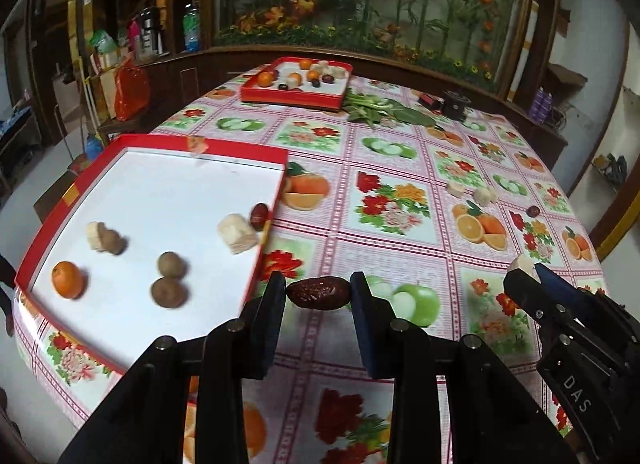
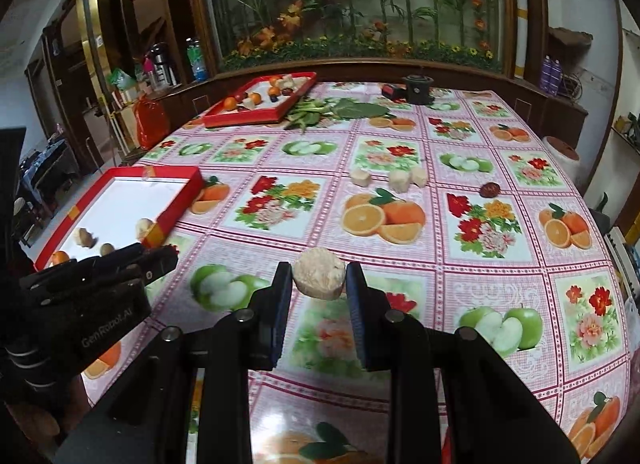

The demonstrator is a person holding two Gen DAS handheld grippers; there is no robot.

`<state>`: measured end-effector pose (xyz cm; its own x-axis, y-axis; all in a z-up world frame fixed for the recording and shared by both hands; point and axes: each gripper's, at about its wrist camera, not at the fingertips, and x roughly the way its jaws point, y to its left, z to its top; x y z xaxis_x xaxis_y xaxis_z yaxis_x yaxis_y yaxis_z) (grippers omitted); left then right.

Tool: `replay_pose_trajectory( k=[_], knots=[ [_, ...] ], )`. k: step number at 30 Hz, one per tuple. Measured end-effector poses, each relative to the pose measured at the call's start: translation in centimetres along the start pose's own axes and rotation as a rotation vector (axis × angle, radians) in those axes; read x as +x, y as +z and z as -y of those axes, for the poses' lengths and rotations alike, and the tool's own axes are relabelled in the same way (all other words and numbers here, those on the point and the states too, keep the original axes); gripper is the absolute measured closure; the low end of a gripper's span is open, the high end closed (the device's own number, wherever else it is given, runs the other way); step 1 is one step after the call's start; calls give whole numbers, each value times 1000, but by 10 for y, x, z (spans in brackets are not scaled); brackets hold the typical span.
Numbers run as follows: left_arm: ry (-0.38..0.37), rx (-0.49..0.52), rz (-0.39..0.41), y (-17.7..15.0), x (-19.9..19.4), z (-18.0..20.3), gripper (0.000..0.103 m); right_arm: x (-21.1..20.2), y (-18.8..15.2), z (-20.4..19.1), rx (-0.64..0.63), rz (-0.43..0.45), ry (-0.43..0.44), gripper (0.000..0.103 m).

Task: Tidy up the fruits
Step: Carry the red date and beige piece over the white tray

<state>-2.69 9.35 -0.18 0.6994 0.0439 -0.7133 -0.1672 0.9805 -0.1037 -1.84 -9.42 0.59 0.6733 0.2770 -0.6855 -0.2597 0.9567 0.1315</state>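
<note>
Both hand-held grippers loaded above worktop [image 2: 400, 136].
Left hand-held gripper [image 1: 319, 293] clamped on dried date [image 1: 319, 293]; right hand-held gripper [image 2: 319, 278] clamped on pale fruit chunk [image 2: 319, 272]; red tray [image 1: 276, 184] near left.

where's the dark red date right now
In the left wrist view the date is pinched between the left tongs, held above the tablecloth just right of the near red tray.
</note>
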Motion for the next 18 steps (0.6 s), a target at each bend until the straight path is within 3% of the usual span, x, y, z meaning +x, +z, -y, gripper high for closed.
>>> replay_pose_trajectory(
  k=[18],
  knots=[
    [109,-105,29,6,-5,-70,71,11,19,-68,-105,14,76,74]
  ],
)
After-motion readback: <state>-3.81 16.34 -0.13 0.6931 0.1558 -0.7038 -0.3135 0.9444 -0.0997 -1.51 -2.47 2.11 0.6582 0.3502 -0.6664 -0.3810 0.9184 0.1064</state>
